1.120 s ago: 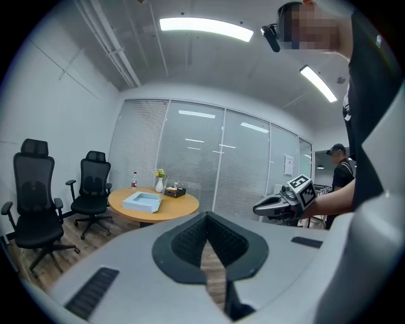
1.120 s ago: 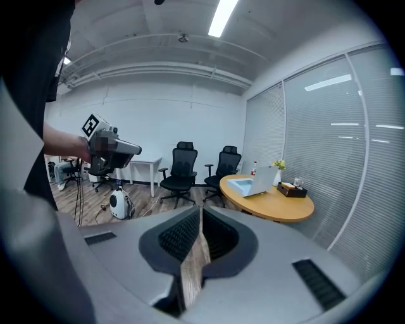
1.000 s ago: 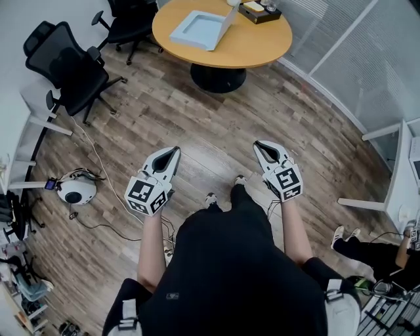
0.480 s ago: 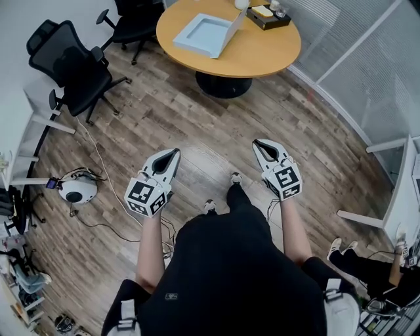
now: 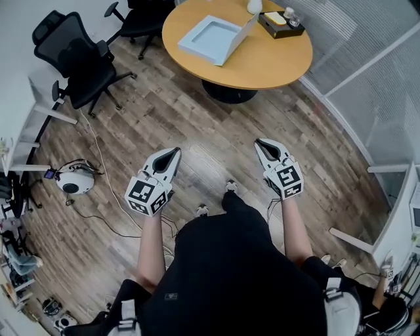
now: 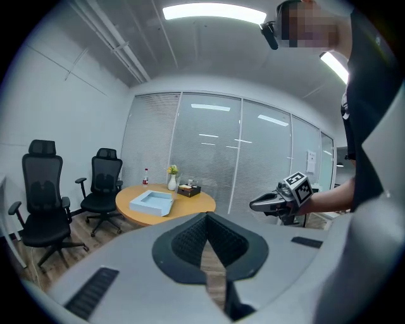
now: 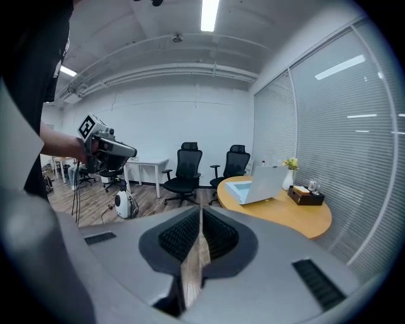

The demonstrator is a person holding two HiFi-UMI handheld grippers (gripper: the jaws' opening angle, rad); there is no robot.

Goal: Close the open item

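Observation:
An open light-blue laptop [image 5: 211, 37] lies on the round wooden table [image 5: 262, 62] at the top of the head view, its screen tilted up on the right side. It also shows in the left gripper view as the laptop [image 6: 152, 201] and in the right gripper view as the laptop [image 7: 261, 185]. My left gripper [image 5: 175, 151] and right gripper [image 5: 258, 142] are held side by side over the wooden floor, well short of the table. Both point toward it. Each is shut with nothing between its jaws.
Two black office chairs [image 5: 73, 60] [image 5: 141, 18] stand left of the table. A white round device [image 5: 75, 180] with a cable lies on the floor at left. A vase [image 5: 254, 6] and a dark box [image 5: 281, 25] sit on the table. A glass wall [image 5: 367, 72] runs along the right.
The table and laptop have come closer and lower in the head view as the person walks forward. Both grippers keep the same pose and stay shut.

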